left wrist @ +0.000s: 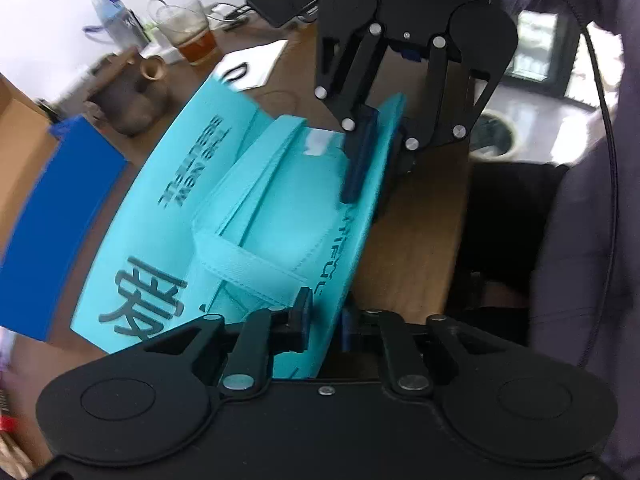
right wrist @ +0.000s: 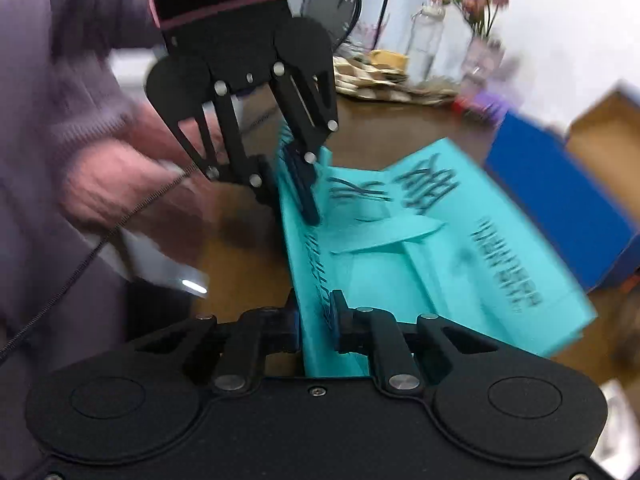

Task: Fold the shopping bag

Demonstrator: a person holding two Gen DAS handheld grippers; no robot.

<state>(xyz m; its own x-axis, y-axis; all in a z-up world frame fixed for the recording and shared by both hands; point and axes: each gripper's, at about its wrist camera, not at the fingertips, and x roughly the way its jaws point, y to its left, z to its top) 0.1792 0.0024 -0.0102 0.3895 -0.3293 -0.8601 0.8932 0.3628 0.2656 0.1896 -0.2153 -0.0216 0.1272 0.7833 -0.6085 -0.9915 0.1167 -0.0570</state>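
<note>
Pinched on the raised long edge of the turquoise non-woven shopping bag with dark printed lettering (left wrist: 168,216) by both pairs of jaws, each nearly closed with only the fabric's thickness between the pads. Left gripper (left wrist: 322,326) at one end of that edge, right gripper (right wrist: 318,320) at the other, facing each other along the lifted hem. Rest of the bag draped down onto the brown wooden table (left wrist: 416,240), one flat webbing handle (left wrist: 248,264) lying loose across the panel. Beyond the bag, a blue rectangular box (left wrist: 60,220) and a glass mug of amber tea (left wrist: 188,32). Judged mid-fold: edge raised, not yet laid over. Next, probably carrying both ends together across the panel, keeping the hem taut and level, tucking the handle beneath, then releasing once flat.
</note>
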